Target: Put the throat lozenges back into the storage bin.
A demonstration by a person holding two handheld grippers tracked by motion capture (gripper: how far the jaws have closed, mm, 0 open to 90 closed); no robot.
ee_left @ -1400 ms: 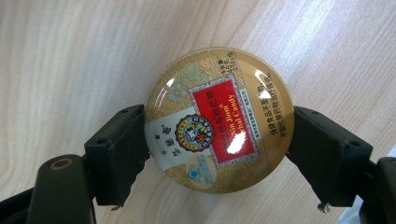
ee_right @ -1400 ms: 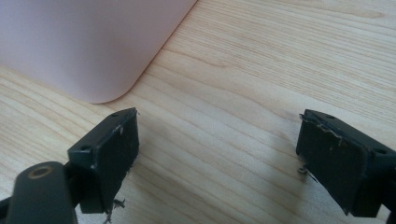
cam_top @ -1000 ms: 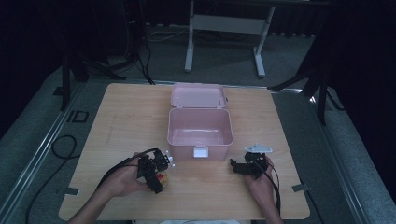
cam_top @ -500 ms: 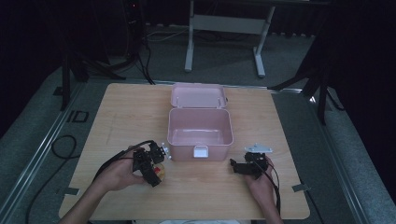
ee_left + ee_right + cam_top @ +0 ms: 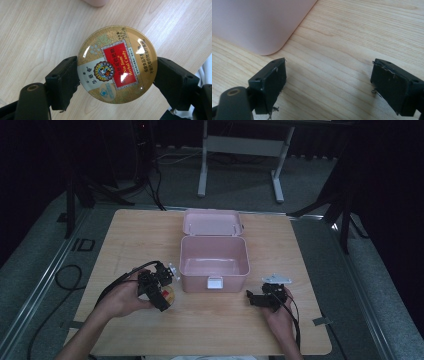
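A round gold candy tin (image 5: 117, 65) with a red label sits clamped between both black jaws in the left gripper view, lifted off the wood. From the high view, my left gripper (image 5: 167, 296) holds this tin (image 5: 169, 295) just left of the pink box (image 5: 214, 262), whose lid stands open toward the back. My right gripper (image 5: 251, 297) rests low on the table to the right of the box's front, jaws wide apart. In the right gripper view its jaws (image 5: 328, 82) frame bare wood, with a corner of the pink box (image 5: 259, 22) at upper left.
The wooden table (image 5: 215, 325) has bare surface along its front and on both sides of the box. Cables trail from both grippers off the front edge. Dark floor, black stands and a grey frame lie beyond the table.
My left gripper has risen with the tin and shifted a little toward the pink box. The right gripper has stayed where it was.
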